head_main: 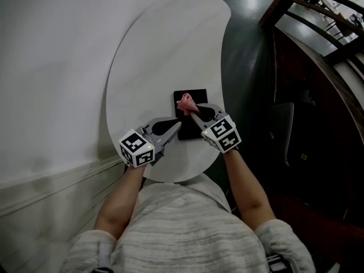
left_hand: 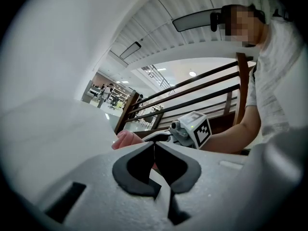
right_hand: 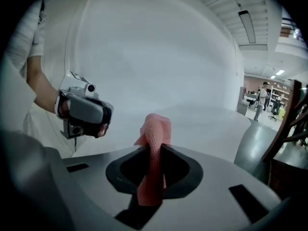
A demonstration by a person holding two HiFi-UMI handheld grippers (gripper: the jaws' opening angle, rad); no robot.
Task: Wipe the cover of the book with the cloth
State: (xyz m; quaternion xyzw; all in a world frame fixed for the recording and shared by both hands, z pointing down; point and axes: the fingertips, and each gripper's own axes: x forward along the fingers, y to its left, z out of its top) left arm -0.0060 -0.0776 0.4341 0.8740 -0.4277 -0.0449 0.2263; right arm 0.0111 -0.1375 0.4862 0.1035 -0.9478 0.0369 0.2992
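Pinching cloth [head_main: 185, 102] over book [head_main: 197, 95], right gripper [head_main: 190, 111] fingers closed; left gripper [head_main: 177, 125] fingers together, empty; railing [head_main: 318, 17] beside table [head_main: 165, 50].

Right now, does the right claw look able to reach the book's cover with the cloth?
Probably yes: the right claw, shut on the cloth, hangs over the book with nothing between. The left claw, shut, sits at the book's near-left edge, aside.

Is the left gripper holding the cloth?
No, the pink cloth is pinched in the jaws of the right gripper, while the left gripper has its jaws closed on nothing.
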